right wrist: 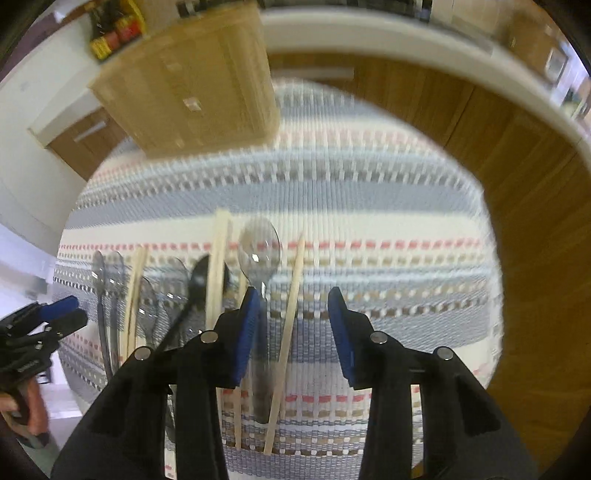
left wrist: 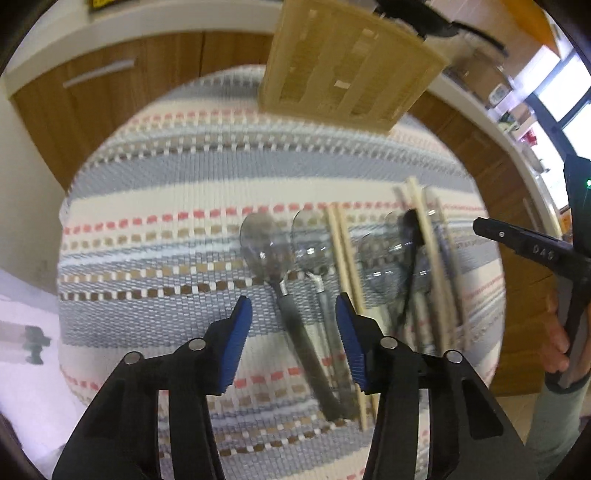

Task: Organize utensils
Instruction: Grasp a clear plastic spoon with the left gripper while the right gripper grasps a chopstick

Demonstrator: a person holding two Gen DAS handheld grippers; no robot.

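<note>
Several clear plastic spoons, a black spoon point(left wrist: 411, 236) and wooden chopsticks lie in a row on a striped woven mat point(left wrist: 184, 177). A slatted wooden utensil tray point(left wrist: 347, 62) stands at the mat's far edge; it also shows in the right wrist view point(right wrist: 192, 81). My left gripper point(left wrist: 293, 306) is open and empty above the handles of two spoons point(left wrist: 264, 240). My right gripper point(right wrist: 293, 299) is open and empty above a clear spoon point(right wrist: 258, 247) and a single chopstick point(right wrist: 290, 321). The black spoon point(right wrist: 199, 284) lies to its left.
Wooden cabinet fronts point(left wrist: 122, 85) and a white counter edge point(right wrist: 406, 33) curve behind the mat. The right gripper point(left wrist: 532, 251) shows at the right edge of the left wrist view, the left gripper point(right wrist: 55, 314) at the left edge of the right wrist view.
</note>
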